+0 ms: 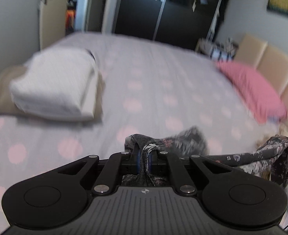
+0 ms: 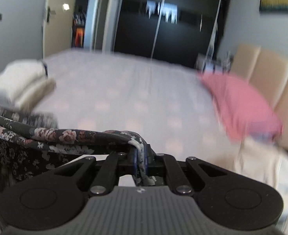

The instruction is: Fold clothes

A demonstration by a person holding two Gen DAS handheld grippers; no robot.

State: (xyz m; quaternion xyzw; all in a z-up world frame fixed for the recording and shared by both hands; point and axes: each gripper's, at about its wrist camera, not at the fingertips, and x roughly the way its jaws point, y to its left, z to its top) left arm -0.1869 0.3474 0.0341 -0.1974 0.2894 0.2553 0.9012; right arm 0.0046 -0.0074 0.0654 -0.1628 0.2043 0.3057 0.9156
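Left tongs [image 1: 143, 159] and right tongs [image 2: 140, 161] each clamp one edge of the dark floral-print fabric garment [image 2: 52, 137], suspending it spread above the dotted lilac bed [image 1: 153, 82] for folding.

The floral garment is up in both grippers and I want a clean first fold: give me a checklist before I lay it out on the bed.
1. Left gripper clamped on the floral garment: ok.
2. Right gripper clamped on the same garment: ok.
3. Edge between the two grips pulled taut: ok, slight sag.
4. Open bed space ahead: ok; folded white stack sits left, pink pillow right.
5. Hem hanging free below: cannot tell.
6. Grips at matching corners: cannot tell.
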